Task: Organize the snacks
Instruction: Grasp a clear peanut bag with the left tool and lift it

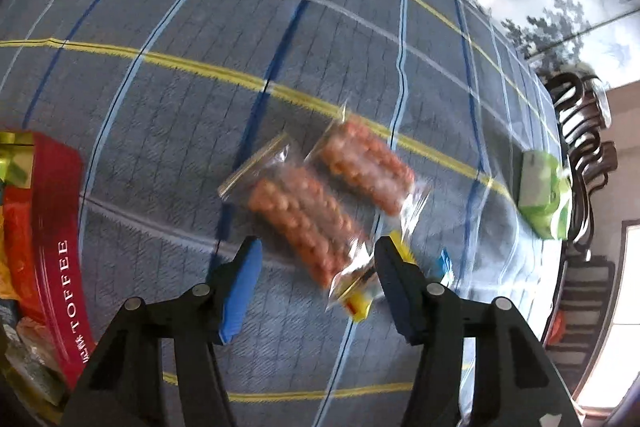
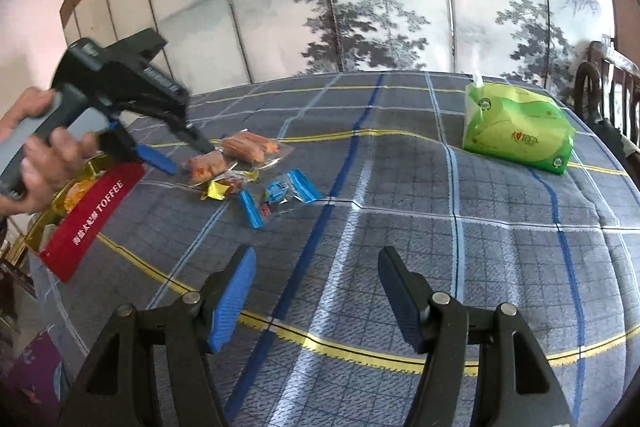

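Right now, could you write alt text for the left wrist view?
Open tongs hover over two clear packets of orange snacks on a blue plaid tablecloth. A red toffee tin sits at left, a green tissue pack at right.

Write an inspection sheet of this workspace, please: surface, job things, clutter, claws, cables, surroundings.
Surface: table under a blue-grey checked cloth, lightly wrinkled.
Job things: two clear snack bags side by side; yellow candy and blue candies loose beside them; red toffee tin at the table edge, open, with snacks inside.
Clutter: green tissue pack, far right.
Claws: left claw open above the nearer bag, not touching; right claw open, empty, over bare cloth.
Cables: nothing seen.
Surroundings: painted screen behind; dark wooden chair at right.
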Motion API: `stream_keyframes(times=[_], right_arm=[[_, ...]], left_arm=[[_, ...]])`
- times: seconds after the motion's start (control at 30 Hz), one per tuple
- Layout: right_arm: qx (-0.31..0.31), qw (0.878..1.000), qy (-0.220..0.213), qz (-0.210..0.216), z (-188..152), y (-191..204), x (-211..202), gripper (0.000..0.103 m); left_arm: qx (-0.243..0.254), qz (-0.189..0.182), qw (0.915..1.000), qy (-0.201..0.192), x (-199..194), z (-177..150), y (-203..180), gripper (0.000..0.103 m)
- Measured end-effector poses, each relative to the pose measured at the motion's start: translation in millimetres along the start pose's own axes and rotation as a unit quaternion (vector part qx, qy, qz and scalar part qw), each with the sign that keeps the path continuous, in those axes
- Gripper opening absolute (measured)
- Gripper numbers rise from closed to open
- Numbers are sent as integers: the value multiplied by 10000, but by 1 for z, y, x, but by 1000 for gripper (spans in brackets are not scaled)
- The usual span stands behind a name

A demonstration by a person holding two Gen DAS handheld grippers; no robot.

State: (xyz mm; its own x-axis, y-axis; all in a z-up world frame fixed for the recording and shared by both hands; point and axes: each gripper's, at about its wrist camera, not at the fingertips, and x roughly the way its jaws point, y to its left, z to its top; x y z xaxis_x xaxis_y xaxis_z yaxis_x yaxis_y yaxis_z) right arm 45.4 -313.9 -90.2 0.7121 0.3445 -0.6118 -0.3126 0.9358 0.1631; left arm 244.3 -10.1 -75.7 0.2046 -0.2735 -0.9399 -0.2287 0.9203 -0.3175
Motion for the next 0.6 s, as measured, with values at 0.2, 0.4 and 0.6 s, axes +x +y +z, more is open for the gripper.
stream_keyframes(times=[0.2, 0.4, 0.6], right_arm=[[-11, 9998, -111, 136, 0, -1, -3, 66], [42, 9996, -209, 206, 0, -2, -6, 65], [105, 9995, -212, 196, 0, -4, -6, 65]], left_arm=[[-325, 303, 9990, 98, 19, 10, -4, 54], [-515, 696, 9962, -94, 25, 15, -10, 46], [-316, 832, 9957, -273, 17, 2, -6, 36]])
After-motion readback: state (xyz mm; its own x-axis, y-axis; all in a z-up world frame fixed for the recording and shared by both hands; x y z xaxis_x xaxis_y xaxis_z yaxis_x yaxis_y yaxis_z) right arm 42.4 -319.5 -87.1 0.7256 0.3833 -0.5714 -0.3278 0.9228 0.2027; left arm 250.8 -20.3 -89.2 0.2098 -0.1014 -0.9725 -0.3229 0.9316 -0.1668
